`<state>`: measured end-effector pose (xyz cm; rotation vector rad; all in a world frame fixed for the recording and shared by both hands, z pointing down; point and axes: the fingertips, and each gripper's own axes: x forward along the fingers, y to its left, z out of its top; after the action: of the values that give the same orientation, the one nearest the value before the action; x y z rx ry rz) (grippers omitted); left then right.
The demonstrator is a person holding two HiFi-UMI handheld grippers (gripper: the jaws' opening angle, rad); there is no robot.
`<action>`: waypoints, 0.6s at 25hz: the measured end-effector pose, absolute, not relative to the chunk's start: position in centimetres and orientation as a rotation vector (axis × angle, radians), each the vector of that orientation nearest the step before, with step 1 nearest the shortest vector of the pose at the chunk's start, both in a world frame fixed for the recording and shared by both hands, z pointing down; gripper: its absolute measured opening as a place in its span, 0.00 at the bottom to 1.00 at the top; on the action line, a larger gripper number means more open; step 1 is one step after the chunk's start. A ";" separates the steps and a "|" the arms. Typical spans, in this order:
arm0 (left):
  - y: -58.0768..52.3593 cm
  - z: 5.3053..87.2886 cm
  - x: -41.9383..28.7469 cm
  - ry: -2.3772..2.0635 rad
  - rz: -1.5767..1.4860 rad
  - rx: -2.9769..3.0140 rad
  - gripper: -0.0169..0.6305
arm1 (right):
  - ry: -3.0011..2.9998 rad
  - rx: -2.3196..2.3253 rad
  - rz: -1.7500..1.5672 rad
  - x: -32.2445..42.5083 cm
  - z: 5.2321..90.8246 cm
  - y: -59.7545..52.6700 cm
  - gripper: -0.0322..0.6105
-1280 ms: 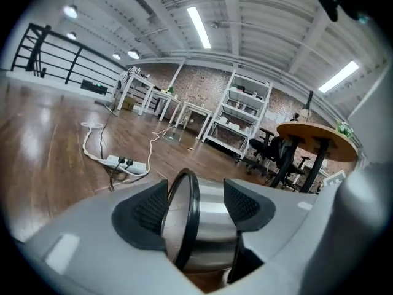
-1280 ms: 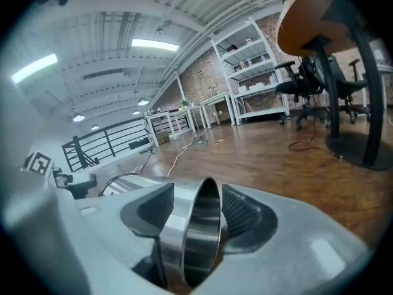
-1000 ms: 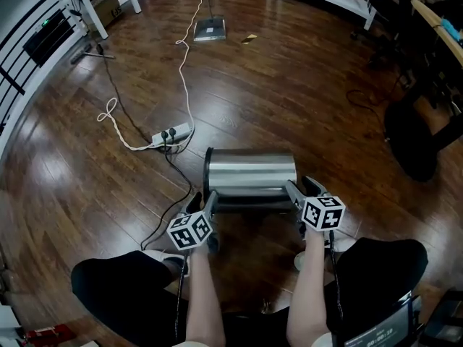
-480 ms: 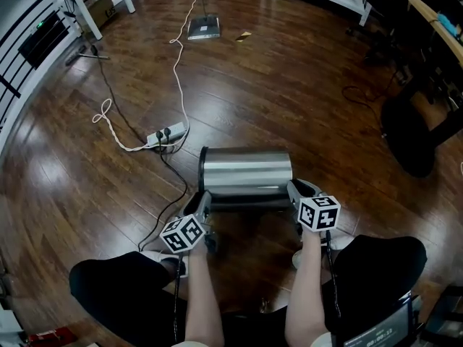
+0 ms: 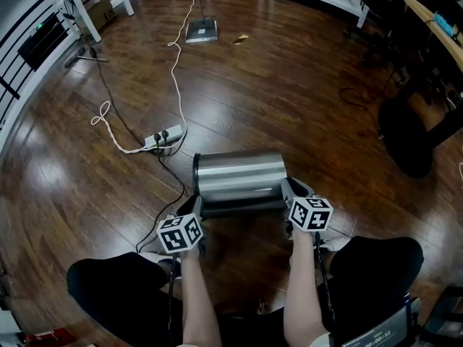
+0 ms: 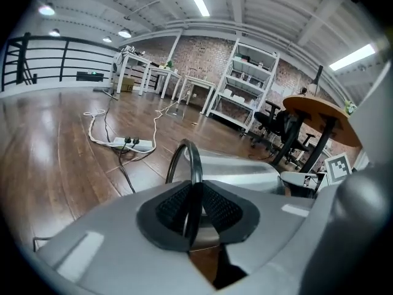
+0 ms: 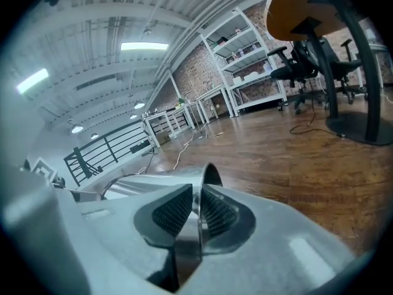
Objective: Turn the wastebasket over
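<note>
A shiny steel wastebasket (image 5: 239, 173) lies on its side on the wooden floor, just in front of the person's knees. My left gripper (image 5: 196, 210) is at its left end, and its jaws have just been closing on the black rim (image 6: 191, 158), which its pads now pinch. At the right end, my right gripper (image 5: 286, 191) has likewise just been closing and grips the thin metal edge (image 7: 207, 176). In the left gripper view the steel body (image 6: 245, 168) stretches away to the right. The inside of the basket is hidden.
A power strip (image 5: 163, 137) with black and white cables (image 5: 173, 56) lies just beyond the basket's left end. A flat grey device (image 5: 201, 29) sits farther off. A dark chair base (image 5: 409, 143) is at the right, and white table legs (image 5: 92, 13) at the upper left.
Both grippers' jaws have closed onto the two ends of the basket. The left gripper has rolled a little. The basket still lies on its side.
</note>
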<state>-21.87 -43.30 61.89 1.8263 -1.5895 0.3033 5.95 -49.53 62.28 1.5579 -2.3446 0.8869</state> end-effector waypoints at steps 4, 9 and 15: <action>-44.6 57.9 -22.2 -1.635 0.302 1.921 0.14 | -2.384 1.618 0.971 5.7 62.4 -49.7 0.11; -47.0 50.0 -18.5 -1.643 0.306 2.153 0.13 | -2.371 1.788 1.234 6.2 65.8 -49.0 0.10; -46.7 49.5 -8.2 -1.651 0.801 2.550 0.10 | -2.083 2.018 2.034 4.7 75.9 -44.1 0.07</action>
<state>-8.17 -46.74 49.45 2.5499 -1.6505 0.8009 4.73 -44.13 75.87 2.0184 -2.0834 2.0342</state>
